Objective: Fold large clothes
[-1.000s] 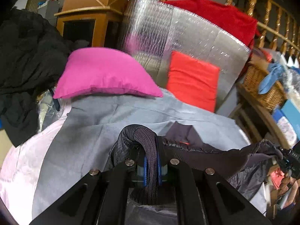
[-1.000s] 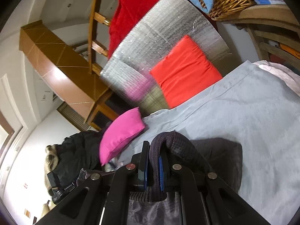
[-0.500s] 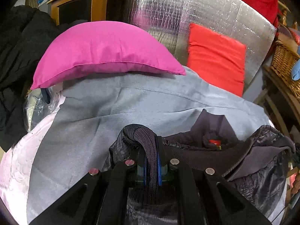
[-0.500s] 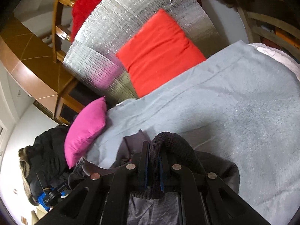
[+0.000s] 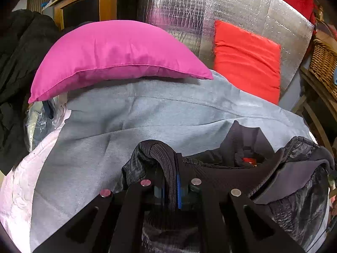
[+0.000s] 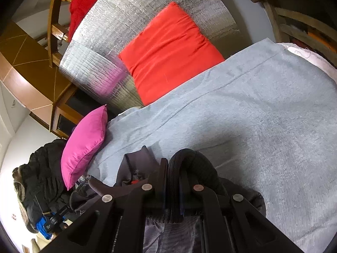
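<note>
A dark jacket [image 5: 290,177] with a ribbed black hem hangs stretched between my two grippers over a grey blanket [image 5: 130,122]. My left gripper [image 5: 171,187] is shut on the ribbed hem, which bulges up between its fingers. My right gripper [image 6: 172,191] is shut on the ribbed hem [image 6: 189,166] at the jacket's other end. The jacket's collar and a small red label [image 5: 248,160] show to the right in the left wrist view. The blanket also shows in the right wrist view [image 6: 263,116].
A pink pillow [image 5: 118,50] lies at the blanket's far left and a red cushion [image 5: 246,57] leans on a silver foil mat [image 5: 231,6]. Black clothes [image 5: 16,59] pile at the left. A wicker basket [image 5: 324,63] and wooden furniture stand at the right.
Both grippers have moved forward and down toward the blanket with the jacket. The pillow and cushion loom larger, and the jacket's collar now spreads onto the blanket.
</note>
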`<state>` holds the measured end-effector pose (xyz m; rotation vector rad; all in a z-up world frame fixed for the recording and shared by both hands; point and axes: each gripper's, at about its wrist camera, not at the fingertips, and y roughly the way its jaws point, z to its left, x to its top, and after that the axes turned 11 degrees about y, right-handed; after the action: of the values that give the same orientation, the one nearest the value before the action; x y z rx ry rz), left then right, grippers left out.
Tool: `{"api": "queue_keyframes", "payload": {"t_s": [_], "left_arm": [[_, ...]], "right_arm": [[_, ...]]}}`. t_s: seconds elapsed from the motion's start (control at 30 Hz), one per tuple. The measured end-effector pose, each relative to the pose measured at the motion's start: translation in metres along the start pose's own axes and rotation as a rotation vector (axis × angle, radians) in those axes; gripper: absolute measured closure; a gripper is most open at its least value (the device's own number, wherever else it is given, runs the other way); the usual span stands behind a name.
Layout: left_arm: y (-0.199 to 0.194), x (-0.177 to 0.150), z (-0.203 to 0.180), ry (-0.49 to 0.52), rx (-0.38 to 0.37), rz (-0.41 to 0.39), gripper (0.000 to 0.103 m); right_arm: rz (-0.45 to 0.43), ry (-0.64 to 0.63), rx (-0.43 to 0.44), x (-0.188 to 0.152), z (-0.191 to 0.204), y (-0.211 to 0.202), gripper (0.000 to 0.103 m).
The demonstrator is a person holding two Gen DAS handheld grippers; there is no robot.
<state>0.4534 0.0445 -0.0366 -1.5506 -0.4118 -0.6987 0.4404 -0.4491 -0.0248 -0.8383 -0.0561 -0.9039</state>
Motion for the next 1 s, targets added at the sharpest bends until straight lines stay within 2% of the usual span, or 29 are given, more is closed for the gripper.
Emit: {"api": "queue_keyframes", "payload": {"t_s": [0.57,0.67,0.77,0.87,0.9,0.93,0.97,1.0], "left_arm": [[0.062,0.000,-0.001,0.006,0.022,0.098,0.094],[0.071,0.000,0.005,-0.025,-0.004,0.127,0.091],[0.072,0.001,0.016,-0.100,-0.077,0.138,0.089],[0.069,0.006,0.030,-0.174,-0.165,0.139,0.073],[0.066,0.007,0.034,-0.198,-0.181,0.124,0.057],[0.060,0.008,0.039,-0.213,-0.144,0.095,0.029],[0.051,0.009,0.044,-0.220,-0.078,0.047,0.018],[0.043,0.009,0.048,-0.222,-0.042,-0.004,0.014]], "right_arm": [[0.053,-0.003,-0.093,0.011,-0.011,0.048,0.095],[0.081,0.056,-0.101,0.015,-0.025,0.061,0.094],[0.103,0.092,-0.092,0.016,-0.033,0.067,0.092],[0.112,0.114,-0.051,0.019,-0.034,0.062,0.087],[0.111,0.125,-0.028,0.021,-0.034,0.059,0.079],[0.097,0.138,-0.005,0.023,-0.035,0.054,0.070],[0.072,0.152,0.009,0.026,-0.035,0.048,0.025],[0.035,0.167,0.023,0.029,-0.035,0.041,0.000]]}}
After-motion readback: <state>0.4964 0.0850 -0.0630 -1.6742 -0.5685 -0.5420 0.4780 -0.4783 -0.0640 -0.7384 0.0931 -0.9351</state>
